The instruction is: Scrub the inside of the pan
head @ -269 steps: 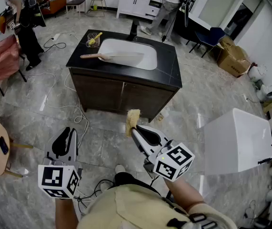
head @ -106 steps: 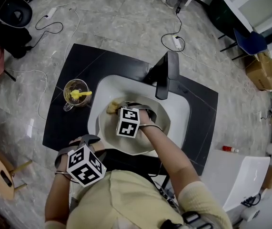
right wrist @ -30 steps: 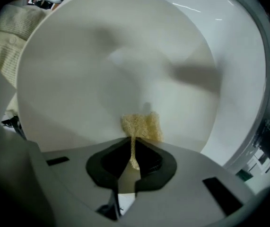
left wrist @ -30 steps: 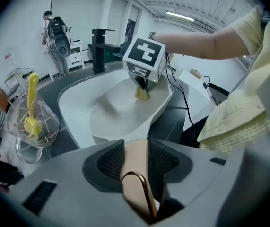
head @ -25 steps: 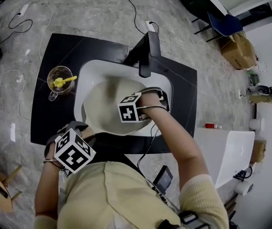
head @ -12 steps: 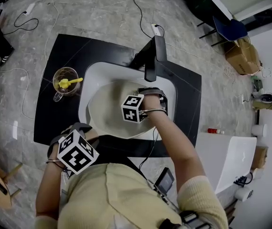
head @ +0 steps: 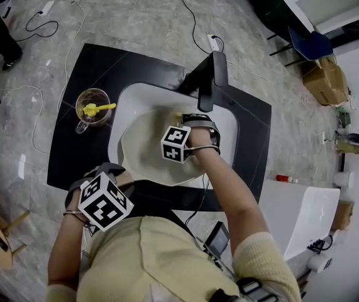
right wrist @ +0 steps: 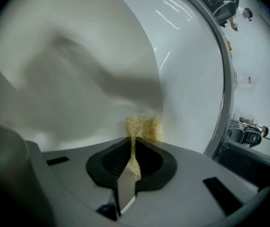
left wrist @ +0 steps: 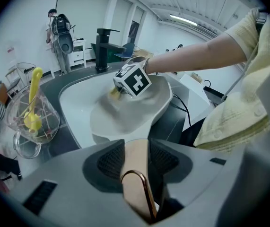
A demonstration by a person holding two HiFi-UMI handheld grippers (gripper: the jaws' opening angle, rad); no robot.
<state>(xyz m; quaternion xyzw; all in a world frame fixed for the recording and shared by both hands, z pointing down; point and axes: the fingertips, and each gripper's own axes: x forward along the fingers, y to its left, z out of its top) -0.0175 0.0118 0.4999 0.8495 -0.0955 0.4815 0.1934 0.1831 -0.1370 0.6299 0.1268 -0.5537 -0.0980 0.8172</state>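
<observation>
A pale grey pan [head: 143, 153] lies in the white sink [head: 129, 98]. My right gripper [head: 184, 116] reaches into the pan at its far side, below the faucet, shut on a yellow fibrous scrubber [right wrist: 143, 127]. In the right gripper view the scrubber presses on the pan's inner wall [right wrist: 78, 74] near the metal rim [right wrist: 223, 79]. My left gripper [left wrist: 137, 163] is at the near counter edge, shut on the pan's tan handle [left wrist: 135, 176]. In the left gripper view the pan [left wrist: 125, 115] stretches ahead, with the right gripper's marker cube [left wrist: 133, 79] over it.
A black faucet [head: 208, 83] stands at the sink's far edge. A glass jug [head: 91, 107] holding a yellow tool sits on the black counter [head: 72, 150] to the left. A person [left wrist: 55, 22] stands far off in the room. Cables lie on the floor.
My right gripper has slid the scrubber a little toward the pan's far side by the faucet. My left gripper still holds the handle in place.
</observation>
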